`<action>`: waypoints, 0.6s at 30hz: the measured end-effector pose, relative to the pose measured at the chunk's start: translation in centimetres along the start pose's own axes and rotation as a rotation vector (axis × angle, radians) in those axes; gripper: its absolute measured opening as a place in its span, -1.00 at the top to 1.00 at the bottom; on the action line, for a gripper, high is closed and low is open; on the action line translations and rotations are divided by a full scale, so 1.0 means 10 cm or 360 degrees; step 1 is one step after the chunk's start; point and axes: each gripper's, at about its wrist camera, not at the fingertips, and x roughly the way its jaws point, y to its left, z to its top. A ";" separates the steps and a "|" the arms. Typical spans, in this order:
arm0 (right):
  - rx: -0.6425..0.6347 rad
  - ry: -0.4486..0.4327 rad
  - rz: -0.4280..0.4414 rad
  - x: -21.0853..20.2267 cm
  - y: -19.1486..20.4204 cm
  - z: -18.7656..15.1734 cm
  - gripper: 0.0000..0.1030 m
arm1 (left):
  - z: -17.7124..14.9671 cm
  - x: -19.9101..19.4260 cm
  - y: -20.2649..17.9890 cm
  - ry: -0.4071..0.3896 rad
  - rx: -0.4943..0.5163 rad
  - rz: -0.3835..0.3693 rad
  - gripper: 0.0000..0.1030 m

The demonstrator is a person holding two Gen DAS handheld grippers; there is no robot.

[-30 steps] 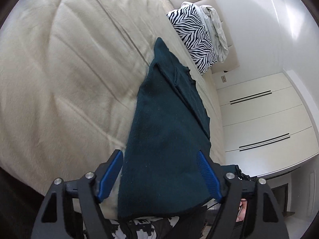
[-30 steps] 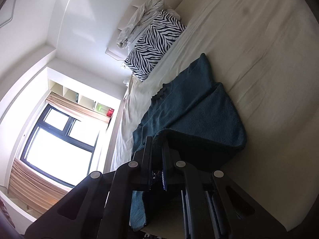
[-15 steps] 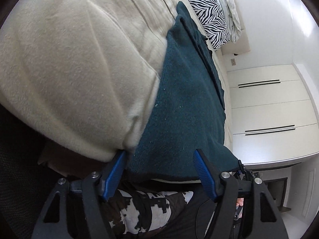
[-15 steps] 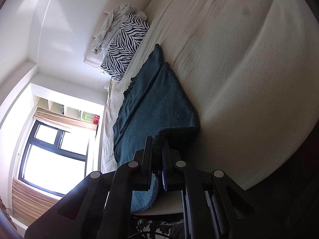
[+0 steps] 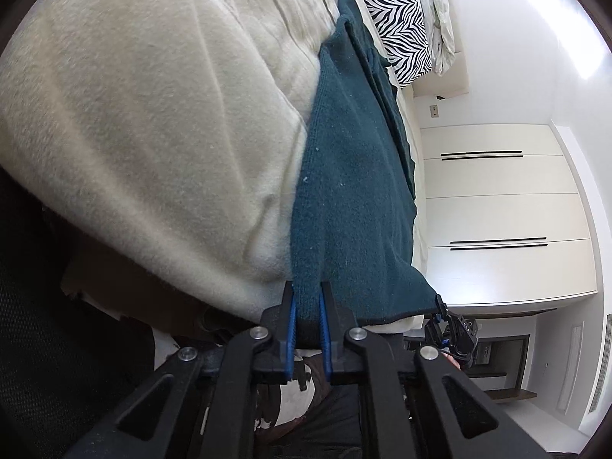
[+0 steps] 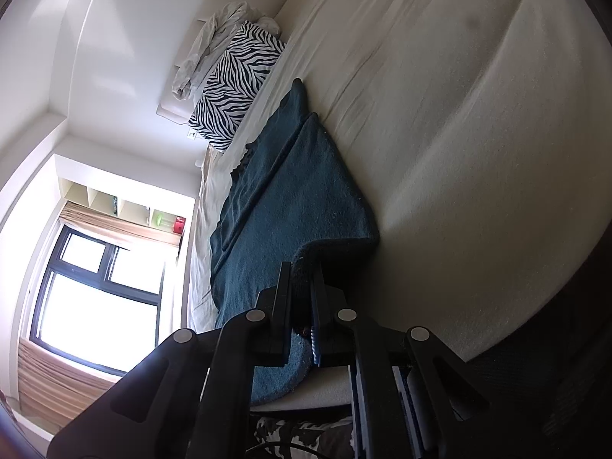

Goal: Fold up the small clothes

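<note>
A dark teal knitted garment (image 5: 355,191) lies lengthwise on the cream bed (image 5: 153,114), its near hem hanging at the bed's edge. My left gripper (image 5: 307,298) is shut on one near corner of the hem. My right gripper (image 6: 302,279) is shut on the other near corner of the garment (image 6: 290,206), which bunches up just ahead of the fingers. The right gripper also shows in the left wrist view (image 5: 443,310), at the garment's far hem corner.
A zebra-print pillow (image 5: 397,19) with a pale crumpled cloth (image 5: 440,11) lies at the head of the bed. White wardrobe doors (image 5: 497,199) stand beside the bed. A window (image 6: 95,287) and shelf niches (image 6: 114,202) are on the other side.
My left gripper, open around the hem before, has closed on it. Both grippers have dropped to the bed's near edge, and the garment now lies flatter.
</note>
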 end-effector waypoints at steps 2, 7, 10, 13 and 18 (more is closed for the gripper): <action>0.0004 -0.0001 0.0002 -0.01 -0.01 -0.01 0.86 | 0.00 -0.03 -0.03 -0.0019 -0.0001 0.0011 0.82; 0.0003 0.0003 0.0005 0.03 0.02 -0.01 0.86 | 0.04 -0.08 -0.12 -0.0084 -0.0016 -0.0021 0.84; -0.0003 0.0009 0.0006 0.04 0.03 -0.02 0.86 | 0.06 -0.13 -0.11 -0.0143 -0.0062 -0.0073 0.86; -0.0032 0.0010 0.0002 0.04 0.08 -0.02 0.86 | 0.10 -0.22 -0.18 -0.0206 -0.0047 -0.0110 0.87; -0.0059 -0.0036 0.0001 -0.01 0.14 0.00 0.86 | 0.24 -0.38 -0.43 -0.0289 0.0023 -0.0206 0.87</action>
